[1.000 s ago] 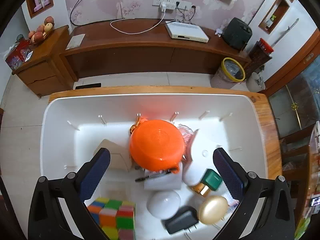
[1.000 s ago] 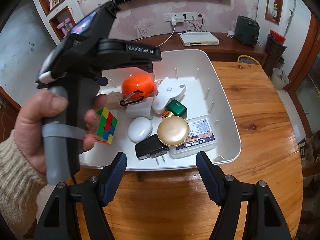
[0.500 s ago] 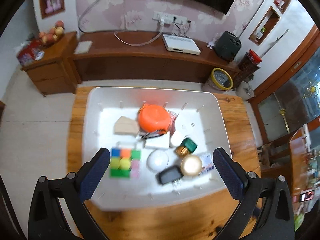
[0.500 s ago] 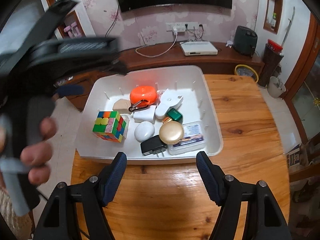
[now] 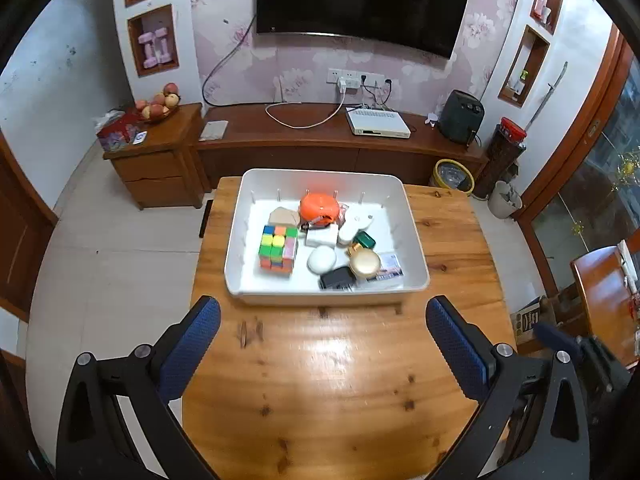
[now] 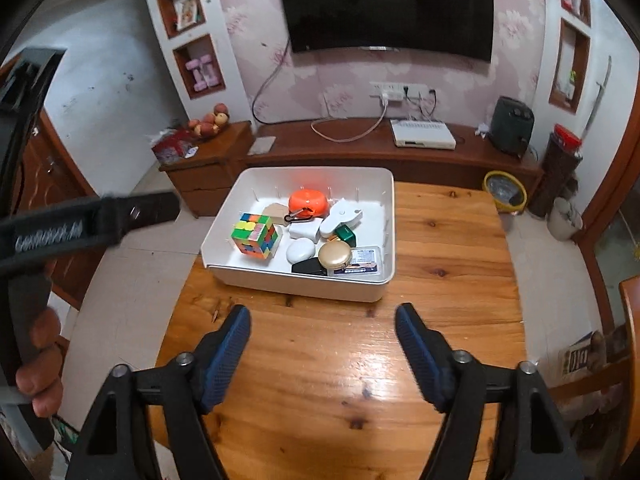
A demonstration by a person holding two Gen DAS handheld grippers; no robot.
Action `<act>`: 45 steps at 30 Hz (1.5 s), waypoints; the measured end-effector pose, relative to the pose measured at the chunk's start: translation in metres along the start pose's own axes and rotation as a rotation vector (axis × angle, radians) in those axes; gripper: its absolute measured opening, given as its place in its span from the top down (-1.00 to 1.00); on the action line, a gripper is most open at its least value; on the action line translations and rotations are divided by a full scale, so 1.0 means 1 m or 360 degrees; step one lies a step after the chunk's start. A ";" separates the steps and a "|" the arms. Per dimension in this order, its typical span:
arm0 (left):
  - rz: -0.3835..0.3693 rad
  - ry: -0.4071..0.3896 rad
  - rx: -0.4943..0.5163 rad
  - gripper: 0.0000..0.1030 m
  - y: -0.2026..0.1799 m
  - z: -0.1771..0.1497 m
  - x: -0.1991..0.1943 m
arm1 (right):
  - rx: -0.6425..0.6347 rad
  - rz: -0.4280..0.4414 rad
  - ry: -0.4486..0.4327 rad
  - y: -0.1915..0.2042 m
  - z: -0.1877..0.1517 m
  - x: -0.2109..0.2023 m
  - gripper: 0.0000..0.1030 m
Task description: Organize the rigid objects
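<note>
A white bin (image 5: 415, 240) (image 6: 388, 236) stands at the far end of the wooden table (image 5: 332, 380) (image 6: 340, 360). In it lie a colour cube (image 5: 278, 247) (image 6: 255, 235), an orange round case (image 5: 320, 207) (image 6: 308, 201), a gold round compact (image 5: 364, 262) (image 6: 335, 255), a white oval case (image 5: 321, 260), a black charger (image 5: 337, 279) and a green box (image 5: 365, 240). My left gripper (image 5: 323, 320) is open and empty, held high above the near table. My right gripper (image 6: 323, 326) is open and empty, also back from the bin.
A low wooden TV bench (image 5: 320, 136) with a white set-top box (image 5: 378, 123) runs behind the table, under a wall TV (image 5: 360, 0). A small cabinet (image 5: 156, 160) stands at left. A yellow-rimmed waste bin (image 5: 454, 172) sits at right. The left hand-held gripper body (image 6: 48, 232) shows at the right view's left edge.
Both grippers have pulled up and back from the bin, the left one from just over the objects. The bin now looks small and far. Both stay open and empty.
</note>
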State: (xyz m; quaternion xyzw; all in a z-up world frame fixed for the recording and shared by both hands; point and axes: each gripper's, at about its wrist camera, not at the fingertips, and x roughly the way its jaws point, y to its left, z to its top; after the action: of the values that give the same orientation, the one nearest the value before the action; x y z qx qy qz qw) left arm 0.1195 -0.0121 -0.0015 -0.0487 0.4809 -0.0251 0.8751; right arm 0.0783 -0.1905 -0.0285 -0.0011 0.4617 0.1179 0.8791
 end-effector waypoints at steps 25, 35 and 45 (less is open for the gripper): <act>0.0234 -0.0196 0.0006 -0.99 -0.035 -0.078 -0.073 | 0.0018 -0.0111 -0.0268 -0.005 -0.042 -0.109 -0.55; 0.0195 -0.0250 0.0066 -0.98 -0.045 -0.083 -0.077 | 0.0080 -0.0163 -0.0281 -0.009 -0.042 -0.112 -0.56; 0.0171 -0.0230 0.0041 -0.98 -0.046 -0.084 -0.077 | 0.0101 -0.0181 -0.0259 -0.011 -0.043 -0.110 -0.56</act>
State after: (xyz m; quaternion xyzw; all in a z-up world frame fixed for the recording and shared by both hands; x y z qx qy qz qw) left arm 0.0076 -0.0559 0.0232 -0.0132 0.4181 0.0192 0.9081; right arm -0.0146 -0.2287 0.0355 0.0102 0.3914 0.0529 0.9187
